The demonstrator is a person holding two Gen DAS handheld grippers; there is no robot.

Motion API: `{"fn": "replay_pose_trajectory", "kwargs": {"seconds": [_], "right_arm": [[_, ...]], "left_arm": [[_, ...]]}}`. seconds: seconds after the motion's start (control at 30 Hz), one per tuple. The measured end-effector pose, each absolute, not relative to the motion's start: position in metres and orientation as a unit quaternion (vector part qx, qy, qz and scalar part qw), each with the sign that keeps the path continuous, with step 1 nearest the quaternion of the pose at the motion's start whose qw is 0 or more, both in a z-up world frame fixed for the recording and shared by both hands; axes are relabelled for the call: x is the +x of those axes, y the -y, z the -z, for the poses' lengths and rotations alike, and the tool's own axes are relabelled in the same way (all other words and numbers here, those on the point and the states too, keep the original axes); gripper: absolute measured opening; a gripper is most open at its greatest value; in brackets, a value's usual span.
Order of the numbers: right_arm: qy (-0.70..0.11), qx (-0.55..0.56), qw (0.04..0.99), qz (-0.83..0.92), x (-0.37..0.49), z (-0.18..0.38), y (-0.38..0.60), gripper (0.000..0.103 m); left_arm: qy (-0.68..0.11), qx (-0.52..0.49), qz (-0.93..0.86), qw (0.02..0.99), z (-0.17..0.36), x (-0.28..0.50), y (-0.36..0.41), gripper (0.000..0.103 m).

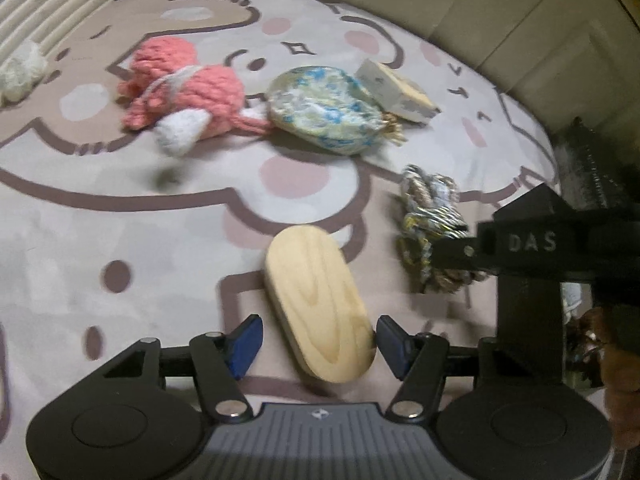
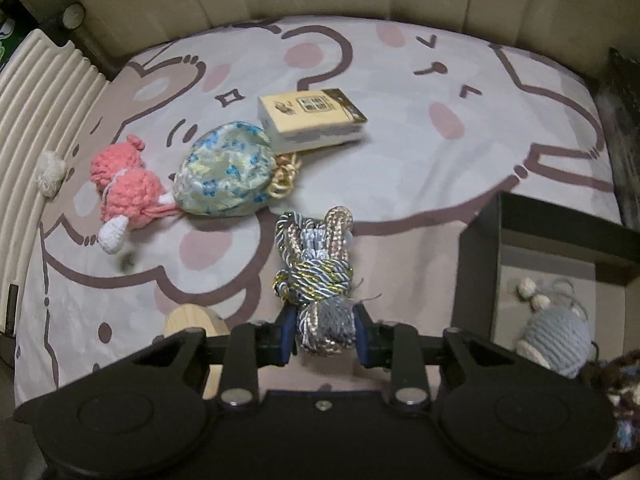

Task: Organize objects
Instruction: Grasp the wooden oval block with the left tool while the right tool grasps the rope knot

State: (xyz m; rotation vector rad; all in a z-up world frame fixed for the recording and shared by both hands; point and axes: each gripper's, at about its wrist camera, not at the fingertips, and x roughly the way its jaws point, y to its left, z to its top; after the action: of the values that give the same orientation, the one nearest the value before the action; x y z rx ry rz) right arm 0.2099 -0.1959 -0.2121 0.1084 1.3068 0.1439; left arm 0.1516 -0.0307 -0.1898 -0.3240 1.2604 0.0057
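A pale wooden oval block [image 1: 318, 308] lies on the cartoon-print bed cover [image 1: 120, 240], between the blue pads of my left gripper [image 1: 319, 340]. The jaws stand open; the right pad touches the block, the left pad is apart. My right gripper [image 2: 323, 334] is shut on a bundle of twisted metallic cord [image 2: 318, 276], which also shows in the left wrist view [image 1: 430, 232]. Farther back lie a pink knitted toy [image 1: 180, 88], a blue floral pouch [image 1: 324, 110] and a small cardboard box [image 1: 394, 90].
A dark open box [image 2: 560, 264] at the right holds a blue-grey knitted toy [image 2: 556, 336]. A white fluffy ball [image 2: 50, 172] lies by the ribbed cream cushion [image 2: 36, 112] at the left. Padded beige headboard behind.
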Motion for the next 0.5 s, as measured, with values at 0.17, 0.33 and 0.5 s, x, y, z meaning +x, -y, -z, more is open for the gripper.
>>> {"fn": "replay_pose_trajectory", "kwargs": {"seconds": [0.17, 0.33, 0.5], "right_arm": [[-0.625, 0.049, 0.776, -0.069, 0.203, 0.217, 0.188, 0.031], [-0.621, 0.036, 0.78, -0.072, 0.204, 0.218, 0.181, 0.035], [-0.622, 0.037, 0.779, -0.072, 0.211, 0.225, 0.18, 0.039]], "left_arm": [[-0.589, -0.142, -0.031, 0.795, 0.183, 0.144, 0.012, 0.063], [-0.585, -0.161, -0.036, 0.794, 0.185, 0.143, 0.004, 0.063], [-0.573, -0.138, -0.018, 0.808, 0.185, 0.15, 0.012, 0.055]]}}
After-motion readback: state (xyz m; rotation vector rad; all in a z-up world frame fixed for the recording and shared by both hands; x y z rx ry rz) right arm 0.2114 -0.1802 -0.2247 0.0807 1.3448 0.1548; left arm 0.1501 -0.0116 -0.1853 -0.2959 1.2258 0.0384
